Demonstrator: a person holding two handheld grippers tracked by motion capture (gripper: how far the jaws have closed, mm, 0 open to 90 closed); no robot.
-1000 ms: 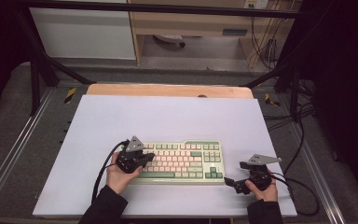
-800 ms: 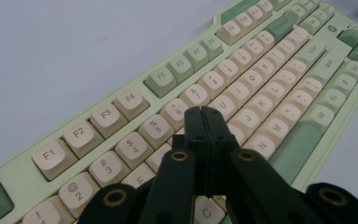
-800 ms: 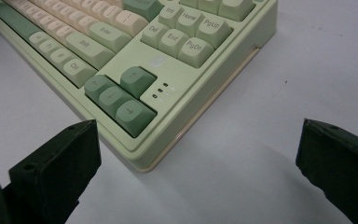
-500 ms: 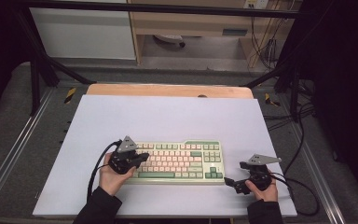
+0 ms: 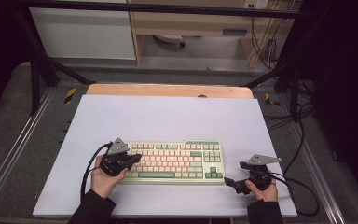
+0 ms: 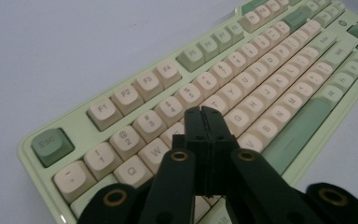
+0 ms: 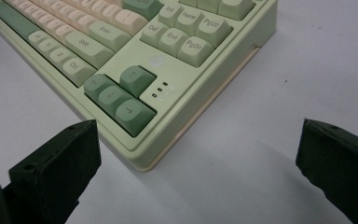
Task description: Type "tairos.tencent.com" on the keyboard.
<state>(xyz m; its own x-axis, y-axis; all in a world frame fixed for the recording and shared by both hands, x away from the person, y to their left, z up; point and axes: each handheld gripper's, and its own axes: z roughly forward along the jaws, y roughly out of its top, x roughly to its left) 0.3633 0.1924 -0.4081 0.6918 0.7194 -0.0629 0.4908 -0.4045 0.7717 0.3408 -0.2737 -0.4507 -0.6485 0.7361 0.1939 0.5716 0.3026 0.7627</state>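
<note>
A pale green keyboard point(image 5: 177, 161) with cream and green keys lies on the white table mat, near its front edge. My left gripper point(image 5: 137, 160) hovers over the keyboard's left end with its jaws pressed together and nothing between them. In the left gripper view the shut tips point(image 6: 204, 112) point at the letter keys just below the number row of the keyboard point(image 6: 270, 65). My right gripper point(image 5: 230, 183) rests low on the mat beside the keyboard's front right corner. Its jaws stand wide apart point(image 7: 196, 128), with the arrow-key corner of the keyboard point(image 7: 168, 46) just ahead of them.
The white mat point(image 5: 168, 116) covers the table, with a wooden strip point(image 5: 168, 90) along its far edge. Black cables point(image 5: 303, 186) trail from the right gripper over the right edge. Metal rails point(image 5: 9, 154) flank the table.
My left gripper, still shut, has slid a little to the left over the keyboard's left end. The right gripper has stayed where it was.
</note>
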